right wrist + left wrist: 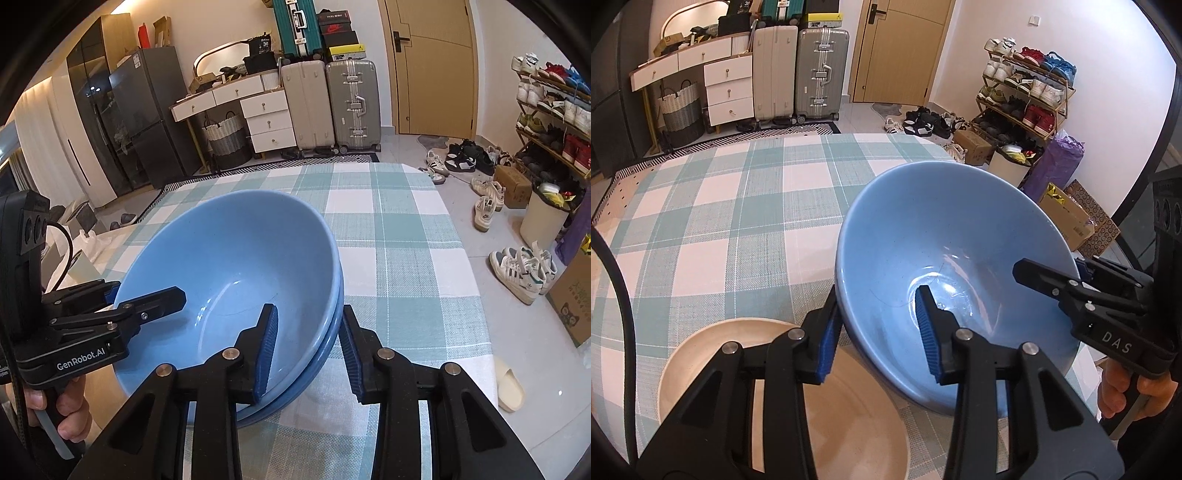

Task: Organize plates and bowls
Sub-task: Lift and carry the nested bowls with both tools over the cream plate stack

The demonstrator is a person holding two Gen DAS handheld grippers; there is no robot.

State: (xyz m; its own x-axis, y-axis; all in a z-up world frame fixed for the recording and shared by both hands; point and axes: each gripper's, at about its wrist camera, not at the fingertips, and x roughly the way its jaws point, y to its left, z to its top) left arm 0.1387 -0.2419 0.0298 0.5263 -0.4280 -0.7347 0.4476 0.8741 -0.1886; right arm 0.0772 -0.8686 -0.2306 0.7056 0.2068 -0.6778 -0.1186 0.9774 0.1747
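With its rim pinched by the left gripper and right gripper, the blue bowl is best kept level beside the beige plate.

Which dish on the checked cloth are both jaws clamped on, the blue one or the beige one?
The blue bowl: both grippers pinch its rim from opposite sides, one finger inside it. The beige plate lies flat on the cloth, ungripped.

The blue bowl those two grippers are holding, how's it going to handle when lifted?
The blue bowl looks rigid and glossy, so probably slippery against the pads and breakable if dropped. A second bowl seems nested beneath it, so it may feel heavy. Held tilted at opposite rims, it could pivot.
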